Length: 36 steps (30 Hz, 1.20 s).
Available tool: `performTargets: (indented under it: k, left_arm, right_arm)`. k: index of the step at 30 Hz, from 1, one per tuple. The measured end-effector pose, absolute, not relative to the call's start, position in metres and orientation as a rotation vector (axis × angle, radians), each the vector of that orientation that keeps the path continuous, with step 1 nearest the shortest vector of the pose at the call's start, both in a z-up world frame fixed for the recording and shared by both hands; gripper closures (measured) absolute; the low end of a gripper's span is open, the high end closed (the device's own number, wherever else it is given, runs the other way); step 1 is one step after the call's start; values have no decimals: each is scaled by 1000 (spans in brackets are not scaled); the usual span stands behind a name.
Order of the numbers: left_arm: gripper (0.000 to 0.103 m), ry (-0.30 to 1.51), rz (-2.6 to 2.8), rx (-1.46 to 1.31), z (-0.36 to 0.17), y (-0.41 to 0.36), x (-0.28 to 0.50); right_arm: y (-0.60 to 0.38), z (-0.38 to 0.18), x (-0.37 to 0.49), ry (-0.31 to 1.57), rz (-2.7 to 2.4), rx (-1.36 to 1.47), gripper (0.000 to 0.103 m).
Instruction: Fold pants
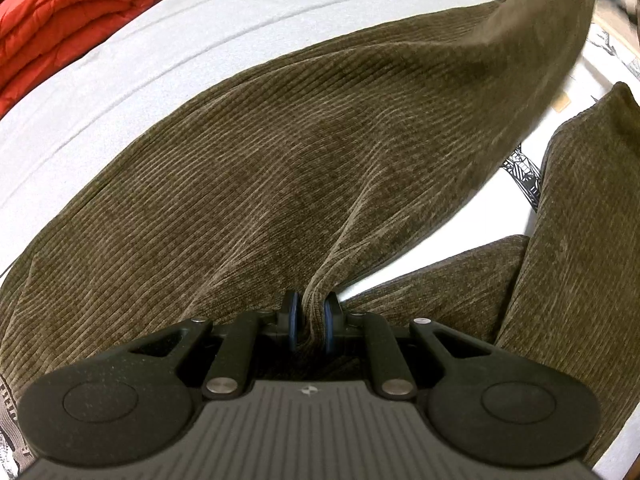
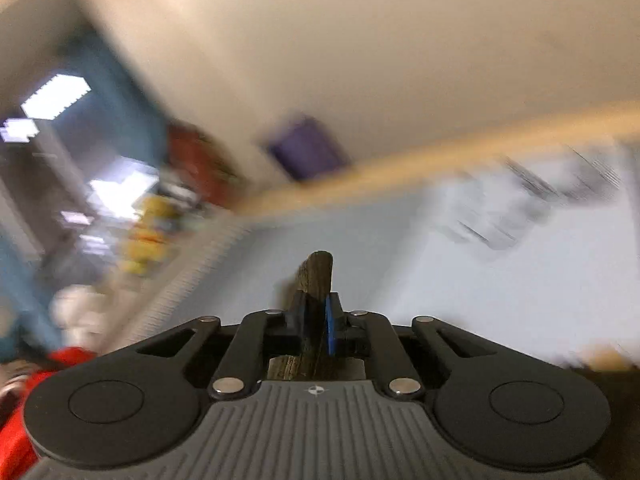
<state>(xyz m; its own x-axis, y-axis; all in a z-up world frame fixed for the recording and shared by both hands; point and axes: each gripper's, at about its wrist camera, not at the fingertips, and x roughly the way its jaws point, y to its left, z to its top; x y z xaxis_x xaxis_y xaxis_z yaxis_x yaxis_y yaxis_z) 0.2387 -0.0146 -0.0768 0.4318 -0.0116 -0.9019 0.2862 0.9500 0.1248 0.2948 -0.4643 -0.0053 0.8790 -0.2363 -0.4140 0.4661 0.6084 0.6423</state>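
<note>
The pants (image 1: 280,152) are olive-brown corduroy and lie on a pale grey bed sheet (image 1: 120,80). One leg is lifted and stretches away to the upper right; the other leg (image 1: 568,240) lies at the right. My left gripper (image 1: 312,312) is shut on a bunched fold of the lifted leg. My right gripper (image 2: 318,316) is shut on a narrow edge of the same corduroy pants (image 2: 318,272), held up above the bed. The right wrist view is blurred by motion.
A folded red quilt (image 1: 68,12) lies at the far left of the bed. A wooden bed frame edge (image 1: 608,28) runs along the upper right. A white patterned cloth (image 1: 524,176) shows under the pants. Blurred room clutter (image 2: 160,184) and a wall lie beyond the bed.
</note>
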Motion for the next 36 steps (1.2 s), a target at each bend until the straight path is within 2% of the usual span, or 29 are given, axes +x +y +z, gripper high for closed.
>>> performTargets:
  k: [3,7,9,14,15,16,18,20,22,25,28,31,32,34,36]
  left_arm:
    - [89,1112,-185,280,-76,-16,239]
    - [89,1111,-179,280,-76,-18,239]
    - [88,1107,-179,276,-76,-17,238]
    - [87,1100,-184,259,-75,-13,237]
    - [87,1098,-186,258,-75,-13,236]
    - [87,1096,-187,257,-74,-12,236]
    - [87,1091,-192,256,-74,-11,235]
    - [85,1083,-199,246,-72,-9,234]
    - [87,1070,-209,210,-67,-4,233]
    - [89,1032,-243,167,-52,-1,233]
    - [89,1089,-270,189,-55,2,232]
    - [85,1142,-327,227,-59,7,226]
    - [83,1133,-334,217,-54,10,224]
    - [79,1089,-347,155,-40,22,219]
    - [79,1043,-353,86,-29,36,215]
  right_arm:
    - [-492,-56,287,486,-517,1071,85]
    - [-496,-76,289,533,-530,1145,57]
    - [-495,-79,294,571,-553,1138,49]
    - [-491,-92,305,614,-494,1095,51]
    - [-487,-91,311,622,-478,1043,59]
    - [-486,-91,317,632,-475,998,73]
    - [-482,-92,328,650,-473,915,91]
    - [-479,-89,328,637,-483,844,94]
    - [-474,-78,318,596,-555,791,96]
    - [-461,-61,300,534,-738,715,97]
    - [-460,-66,296,616,-855,711,96]
    - [-465,-69,293,667,-878,749,92]
    - [-464,-64,293,663,-881,745,88]
    - [-461,-46,289,621,-876,728,71]
    - [-455,-23,283,561,-832,703,65]
